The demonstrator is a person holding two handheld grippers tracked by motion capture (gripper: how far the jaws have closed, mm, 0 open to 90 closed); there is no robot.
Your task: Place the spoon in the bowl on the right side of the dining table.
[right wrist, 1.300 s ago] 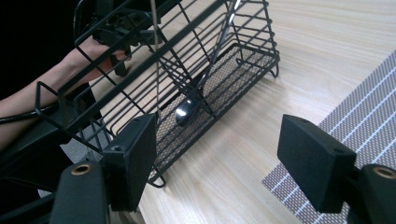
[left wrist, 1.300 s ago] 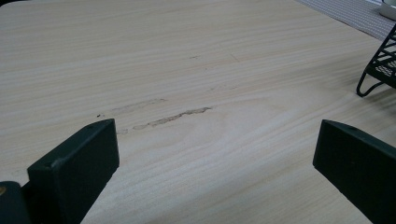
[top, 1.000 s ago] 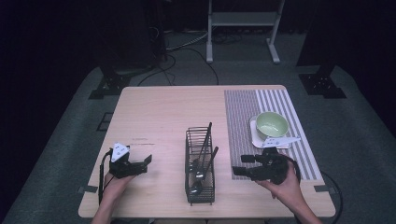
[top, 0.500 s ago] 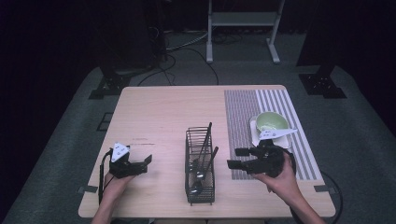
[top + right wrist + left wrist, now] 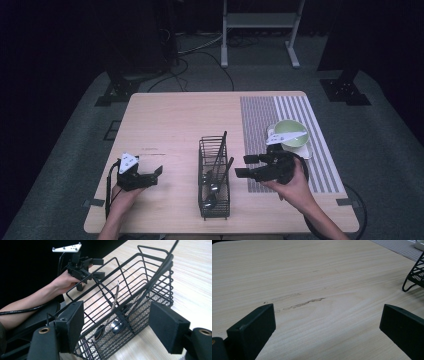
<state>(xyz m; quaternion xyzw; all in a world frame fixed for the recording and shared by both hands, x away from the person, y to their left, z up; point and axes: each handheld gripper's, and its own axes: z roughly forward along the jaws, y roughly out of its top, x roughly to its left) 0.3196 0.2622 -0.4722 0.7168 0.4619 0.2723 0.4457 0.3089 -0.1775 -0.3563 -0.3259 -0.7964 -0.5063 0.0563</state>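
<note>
A black wire cutlery basket stood upright on the pale wooden table, near its front edge and about midway across. It was long and narrow, with its length running from the front of the table to the back, open at the top, with thin bar sides and a fine mesh floor. Several utensils lay inside it: a steel spoon with its bowl low on the mesh and its handle leaning upward, and what seemed to be dark-handled pieces slanting up past the far rim, though they were too small to name with certainty.
</note>
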